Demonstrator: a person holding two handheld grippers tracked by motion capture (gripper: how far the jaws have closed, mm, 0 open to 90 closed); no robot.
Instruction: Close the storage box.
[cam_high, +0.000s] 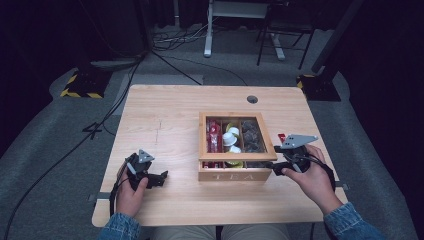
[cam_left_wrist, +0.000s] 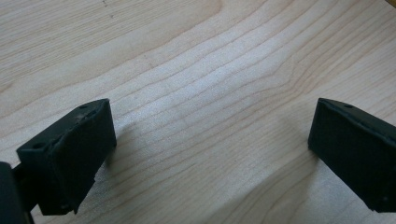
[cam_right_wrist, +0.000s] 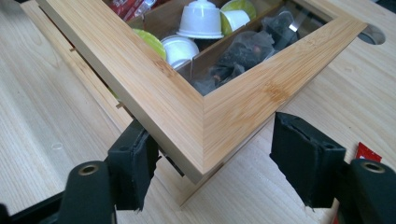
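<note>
Lid corner (cam_right_wrist: 205, 126) of the tea box (cam_high: 235, 172) was straddled by the right gripper (cam_right_wrist: 210, 158), jaws apart, for lifting; at 9 o'clock, the left gripper (cam_left_wrist: 210, 154) rested open.

The word "TEA" is engraved on the near front panel of the wooden tea box (cam_high: 233, 176).
</note>
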